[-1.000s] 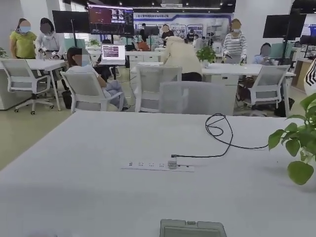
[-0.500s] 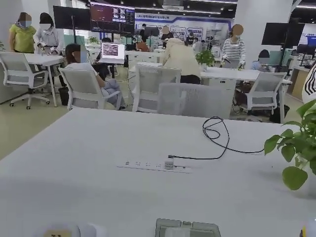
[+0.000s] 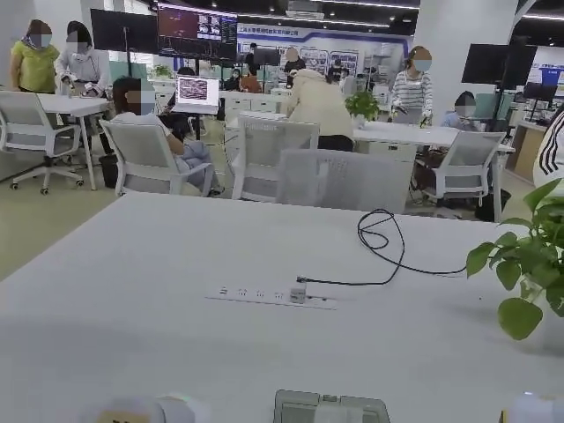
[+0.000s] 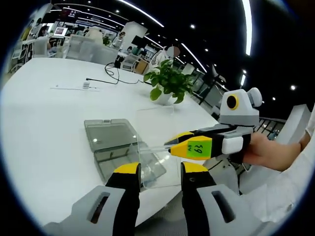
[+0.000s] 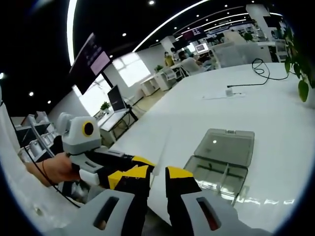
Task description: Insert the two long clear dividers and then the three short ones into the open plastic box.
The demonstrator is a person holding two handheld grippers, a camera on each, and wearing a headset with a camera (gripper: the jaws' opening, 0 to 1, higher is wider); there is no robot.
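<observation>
My view has dipped onto the box (image 3: pixel 300 404), right gripper (image 4: pixel 170 144) pinching a divider (image 4: pixel 160 167), left gripper (image 4: pixel 160 169) spread beside it, so first insertion looks close.

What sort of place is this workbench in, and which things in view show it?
Probably an open-plan office or lab: rows of white desks with swivel chairs, large wall screens, and a power strip lying on the big table.

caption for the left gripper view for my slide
Left gripper and right gripper close together by the open plastic box
</observation>
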